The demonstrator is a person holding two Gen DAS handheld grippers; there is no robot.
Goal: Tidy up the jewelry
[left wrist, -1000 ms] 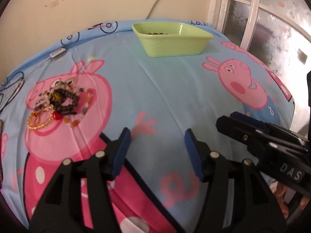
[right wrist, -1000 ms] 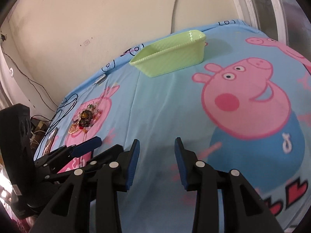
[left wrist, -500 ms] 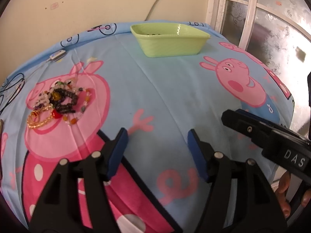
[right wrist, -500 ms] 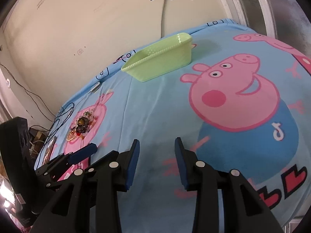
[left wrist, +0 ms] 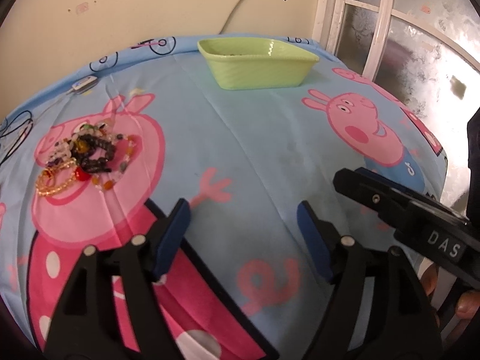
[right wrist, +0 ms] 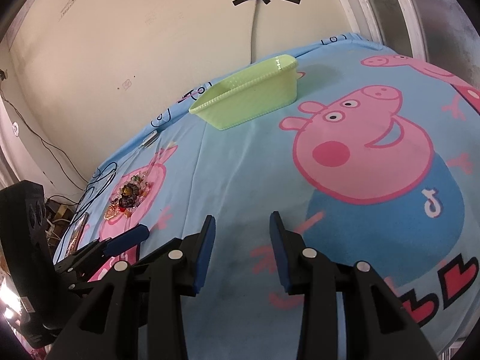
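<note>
The left tool [left wrist: 243, 231] hangs above the near part of the bench [left wrist: 255, 156], its blue-padded jaws spread wide with nothing between them. The right tool [right wrist: 241, 249] is also parted, though less widely, and holds nothing; it hovers over the near edge of the cartoon-pig sheet [right wrist: 240, 180] that covers the bench. In the left wrist view the right tool shows as a black bar entering from the right, just beside the left tool's right finger.

The jewelry pile [left wrist: 82, 159] lies on the sheet toward the left edge of the bench, on the head of a large pink pig print. It is a tangle of dark bead strands, a gold chain, a red stone and some clear and coloured beads; the pieces overlap, so separate items are hard to tell apart. In the right wrist view the same pile [right wrist: 129, 198] sits far left, beyond the left tool's blue pad.

A light green basket [left wrist: 258, 63] stands at the far edge of the bench, near the wall, well apart from the pile. A few small dark items show on its floor, too small to identify. A small white device [left wrist: 85, 84] lies near the far left corner.
</note>
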